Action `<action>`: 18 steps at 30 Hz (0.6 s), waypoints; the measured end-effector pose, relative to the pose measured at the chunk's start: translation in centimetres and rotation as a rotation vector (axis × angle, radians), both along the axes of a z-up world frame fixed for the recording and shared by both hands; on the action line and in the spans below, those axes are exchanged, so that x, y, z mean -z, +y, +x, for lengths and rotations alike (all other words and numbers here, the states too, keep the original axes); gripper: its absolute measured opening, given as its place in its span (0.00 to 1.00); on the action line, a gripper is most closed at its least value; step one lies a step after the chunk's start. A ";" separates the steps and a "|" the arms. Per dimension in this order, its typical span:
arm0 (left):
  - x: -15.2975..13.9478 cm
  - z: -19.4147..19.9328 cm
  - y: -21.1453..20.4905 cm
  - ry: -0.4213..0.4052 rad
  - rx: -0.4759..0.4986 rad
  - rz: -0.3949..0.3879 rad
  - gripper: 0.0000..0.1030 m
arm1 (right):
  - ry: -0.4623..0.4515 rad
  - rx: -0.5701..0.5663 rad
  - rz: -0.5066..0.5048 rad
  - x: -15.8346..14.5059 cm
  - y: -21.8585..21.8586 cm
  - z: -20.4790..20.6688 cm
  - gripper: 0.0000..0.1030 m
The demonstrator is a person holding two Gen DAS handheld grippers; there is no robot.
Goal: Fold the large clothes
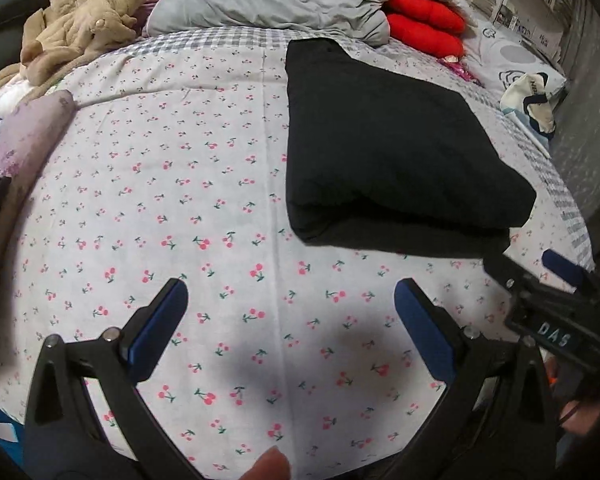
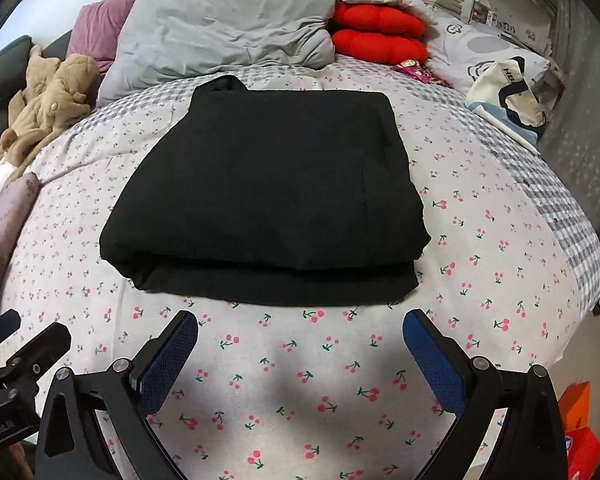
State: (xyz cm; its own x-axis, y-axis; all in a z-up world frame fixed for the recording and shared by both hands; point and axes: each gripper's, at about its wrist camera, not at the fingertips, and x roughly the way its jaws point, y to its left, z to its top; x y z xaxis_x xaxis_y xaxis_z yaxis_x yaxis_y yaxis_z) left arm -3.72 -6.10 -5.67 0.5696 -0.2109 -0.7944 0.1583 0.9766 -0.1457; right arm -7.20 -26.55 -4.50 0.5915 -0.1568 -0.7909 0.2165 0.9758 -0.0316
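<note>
we note the black garment [image 2: 268, 200] folded into a thick rectangle on the bed [image 2: 480, 240]; left gripper [image 1: 290, 304] and right gripper [image 2: 300, 340] jaws wide apart, empty.

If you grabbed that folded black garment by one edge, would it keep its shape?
Probably not. The folded black garment lies in soft stacked layers, so it would likely droop and unfold. It looks bulky but fairly light. On the cherry-print bedsheet it might slide when pushed.

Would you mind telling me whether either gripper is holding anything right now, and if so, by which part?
Nothing is held. The left gripper and right gripper are both open over the cherry-print bedsheet, clear of the folded black garment.
</note>
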 end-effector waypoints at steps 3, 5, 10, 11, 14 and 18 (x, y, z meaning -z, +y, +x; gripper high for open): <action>-0.3 -0.2 -0.3 -0.021 -0.004 0.017 0.99 | 0.010 0.010 -0.011 0.3 -0.2 0.1 1.00; -0.3 -0.2 -0.4 -0.028 -0.006 0.022 0.99 | 0.016 0.014 -0.012 0.4 -0.3 0.1 1.00; -0.2 -0.1 -0.4 -0.023 -0.012 0.012 0.99 | 0.014 0.017 -0.001 0.4 -0.4 0.0 1.00; -0.2 -0.1 -0.4 -0.024 -0.011 0.012 0.99 | 0.015 0.016 -0.001 0.4 -0.4 0.0 1.00; -0.2 -0.1 -0.3 -0.020 -0.012 0.009 0.99 | 0.016 0.015 -0.002 0.4 -0.2 0.0 1.00; -0.2 -0.1 -0.4 -0.020 -0.013 0.008 0.99 | 0.017 0.009 0.008 0.5 -0.2 0.0 1.00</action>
